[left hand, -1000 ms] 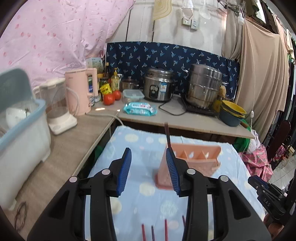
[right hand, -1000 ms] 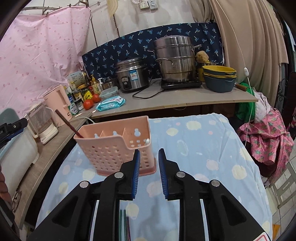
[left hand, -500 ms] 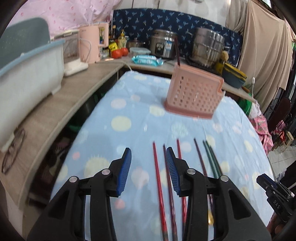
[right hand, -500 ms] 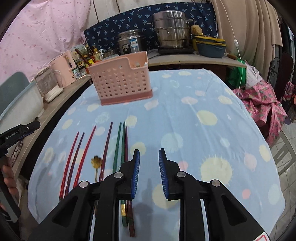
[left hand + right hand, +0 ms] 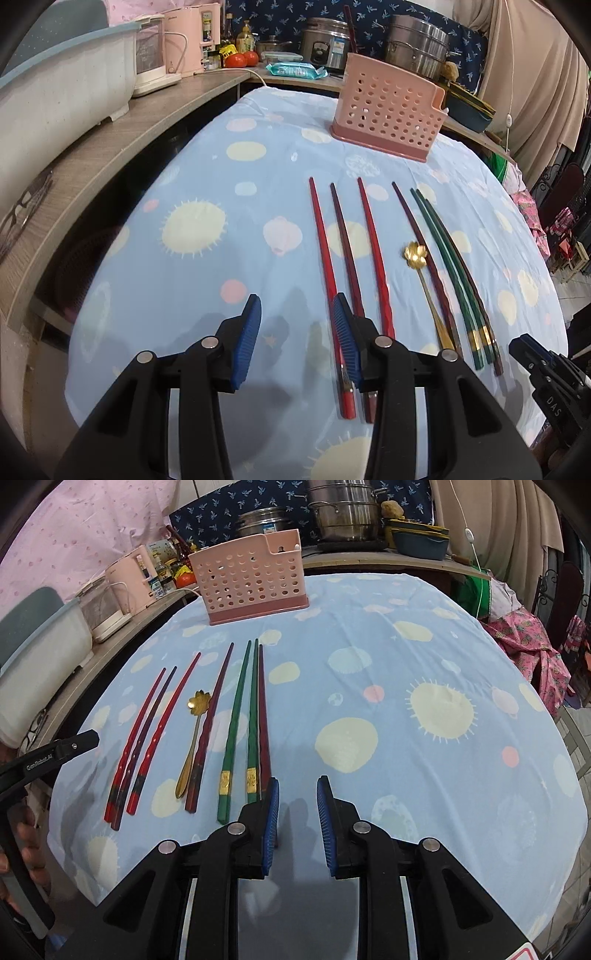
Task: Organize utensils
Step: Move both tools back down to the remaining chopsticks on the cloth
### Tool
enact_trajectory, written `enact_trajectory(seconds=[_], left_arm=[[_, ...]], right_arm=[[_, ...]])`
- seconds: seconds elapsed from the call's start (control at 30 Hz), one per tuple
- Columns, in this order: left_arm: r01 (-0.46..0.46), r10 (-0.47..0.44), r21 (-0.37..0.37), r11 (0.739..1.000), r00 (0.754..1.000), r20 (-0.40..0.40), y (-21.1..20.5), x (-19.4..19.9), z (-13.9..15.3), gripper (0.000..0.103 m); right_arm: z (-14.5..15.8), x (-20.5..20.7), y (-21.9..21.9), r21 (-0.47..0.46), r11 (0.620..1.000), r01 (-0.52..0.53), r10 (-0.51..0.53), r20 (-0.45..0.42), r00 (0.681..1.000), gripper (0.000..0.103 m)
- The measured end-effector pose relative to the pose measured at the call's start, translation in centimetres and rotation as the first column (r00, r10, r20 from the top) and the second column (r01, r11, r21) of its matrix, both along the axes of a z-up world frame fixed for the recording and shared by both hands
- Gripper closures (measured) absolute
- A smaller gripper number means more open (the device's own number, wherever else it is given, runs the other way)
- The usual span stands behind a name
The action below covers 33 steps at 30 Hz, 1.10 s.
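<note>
Several chopsticks lie side by side on the blue spotted tablecloth: red ones [image 5: 327, 258] [image 5: 138, 734], dark maroon ones [image 5: 421, 243] and green ones [image 5: 448, 258] [image 5: 236, 716]. A gold flower-bowl spoon [image 5: 416, 254] [image 5: 197, 709] lies among them. A pink perforated utensil holder [image 5: 388, 107] [image 5: 251, 578] stands at the far side with one dark chopstick upright in it. My left gripper [image 5: 295, 314] is open and empty above the near ends of the red chopsticks. My right gripper [image 5: 297, 794] is open and empty just right of the green chopsticks.
A wooden counter [image 5: 110, 140] runs along the left with a white tub [image 5: 55, 81], a pink kettle [image 5: 190, 40] and bottles. Pots [image 5: 343, 513] and bowls [image 5: 421, 539] stand on the back counter. Curtains and clothes hang at the right.
Both grippers have pulled back from the pink holder and tilted down toward the near table edge. The chopsticks and spoon have come fully into view. Both stay open.
</note>
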<state>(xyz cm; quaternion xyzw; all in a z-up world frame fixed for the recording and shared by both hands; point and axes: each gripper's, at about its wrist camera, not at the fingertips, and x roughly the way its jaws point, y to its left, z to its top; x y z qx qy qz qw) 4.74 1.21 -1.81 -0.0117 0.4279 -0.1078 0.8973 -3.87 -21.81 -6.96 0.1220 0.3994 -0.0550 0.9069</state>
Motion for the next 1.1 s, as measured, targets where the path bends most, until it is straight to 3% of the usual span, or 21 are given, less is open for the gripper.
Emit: enact_trajectory(seconds=[0.13, 0.23, 1.1], left_arm=[[0.012, -0.012, 0.000, 1.000, 1.000, -0.009, -0.3, -0.7, -0.4, 0.064], [0.018, -0.018, 0.004, 1.000, 1.000, -0.006, -0.5, -1.1, -0.4, 0.057], [0.043, -0.041, 0.043, 0.998, 0.998, -0.044, -1.5, -1.7, -2.8, 0.057]], right_arm=[[-0.6, -0.3, 0.8, 0.008, 1.000, -0.021, 0.021, -0.014, 1.000, 0.081], [-0.9, -0.4, 1.2, 0.011, 0.999, -0.033, 0.033, -0.021, 0.999, 0.081], [-1.4, 0.6, 0.6, 0.009, 1.000, -0.017, 0.017, -0.025, 1.000, 0.086]])
